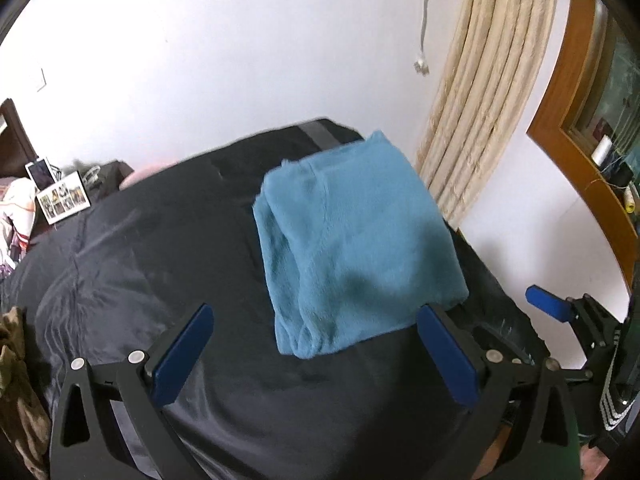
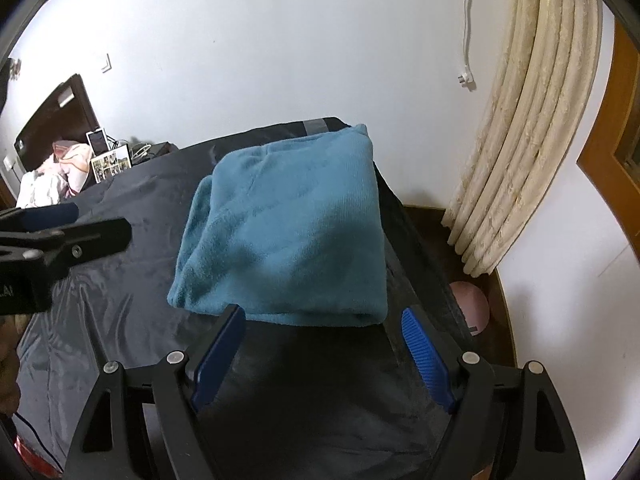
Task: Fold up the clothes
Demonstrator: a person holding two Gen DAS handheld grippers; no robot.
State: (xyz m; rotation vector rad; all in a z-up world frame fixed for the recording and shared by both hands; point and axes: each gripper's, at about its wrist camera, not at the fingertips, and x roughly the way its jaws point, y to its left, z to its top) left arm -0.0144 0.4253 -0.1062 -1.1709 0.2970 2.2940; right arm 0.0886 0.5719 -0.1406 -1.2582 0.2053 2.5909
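Your left gripper [image 1: 316,320] and right gripper [image 2: 324,326] both hang with jaws spread and nothing between them. The folded blue fleece garment [image 1: 352,240] rests at the far right corner of the dark bedspread [image 1: 140,260], seemingly finished.

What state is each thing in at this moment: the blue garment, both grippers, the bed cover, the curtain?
Blue garment: folded into a compact bundle, lying on the bed, held by nothing.
Left gripper: open, nothing between its fingers.
Right gripper: open, empty.
Dark bed cover: spread out, lightly creased.
Curtain: drawn aside, gathered in folds.
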